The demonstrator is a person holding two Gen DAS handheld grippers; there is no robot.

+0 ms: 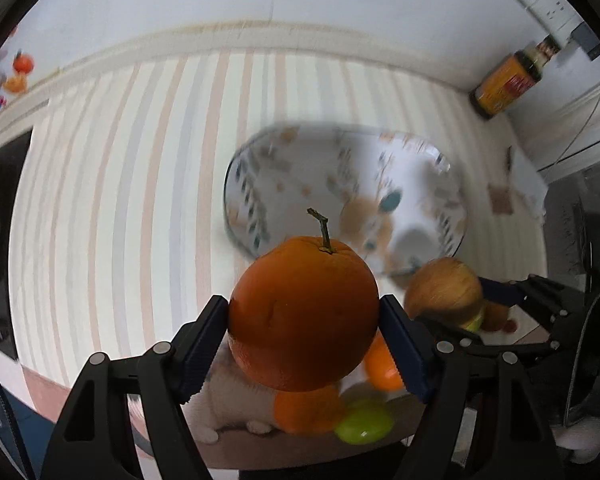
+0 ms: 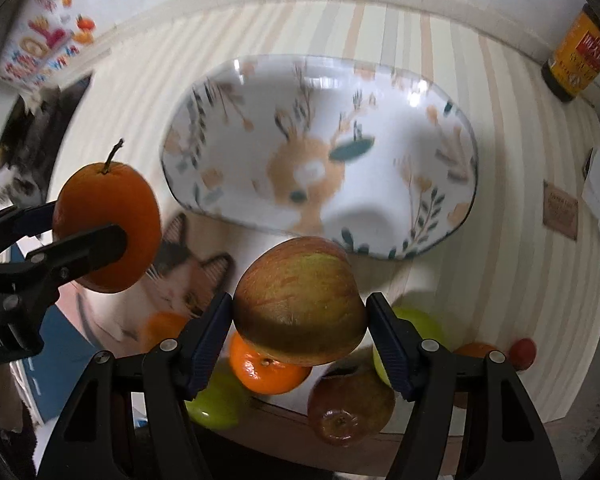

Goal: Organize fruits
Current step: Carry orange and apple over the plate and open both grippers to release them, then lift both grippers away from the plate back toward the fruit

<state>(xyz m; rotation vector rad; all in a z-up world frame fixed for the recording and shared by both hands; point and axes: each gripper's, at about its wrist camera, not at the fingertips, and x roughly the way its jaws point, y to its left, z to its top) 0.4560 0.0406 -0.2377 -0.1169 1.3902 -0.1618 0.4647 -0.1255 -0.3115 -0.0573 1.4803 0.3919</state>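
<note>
1. I hold two grippers. My left gripper (image 1: 304, 344) pinches one orange (image 1: 303, 314) between its two dark blue pads, and my right gripper (image 2: 300, 334) pinches one apple (image 2: 298, 300) in the same way
2. I take the big oval plate (image 2: 452, 216) as my landmark. There is one plate only, white with painted leaves and a deer, and nothing lies in it
3. The orange in my left gripper is round, deep orange, with a short brown stem that stands up. In the right wrist view it hangs to the left of the plate, in the air
4. The apple in my right gripper is red with yellow-green stripes. It hangs in front of the near rim of the plate, above the other fruits
5. On the table, nearer to me than the plate, I count in the right wrist view: one mandarin (image 2: 266, 368) just under the held apple, one more orange fruit (image 2: 162, 326) to its left, blurred, two green fruits (image 2: 216, 400) (image 2: 418, 328), one dark red apple (image 2: 350, 406), and two small reddish fruits (image 2: 522, 352) (image 2: 474, 350) at the right
6. One bottle with a yellow label (image 2: 576, 62) stands beyond the plate, at the far right near the wall
7. The table has a striped cloth (image 1: 120, 200) in pale colours, and the plate stands on it
</note>
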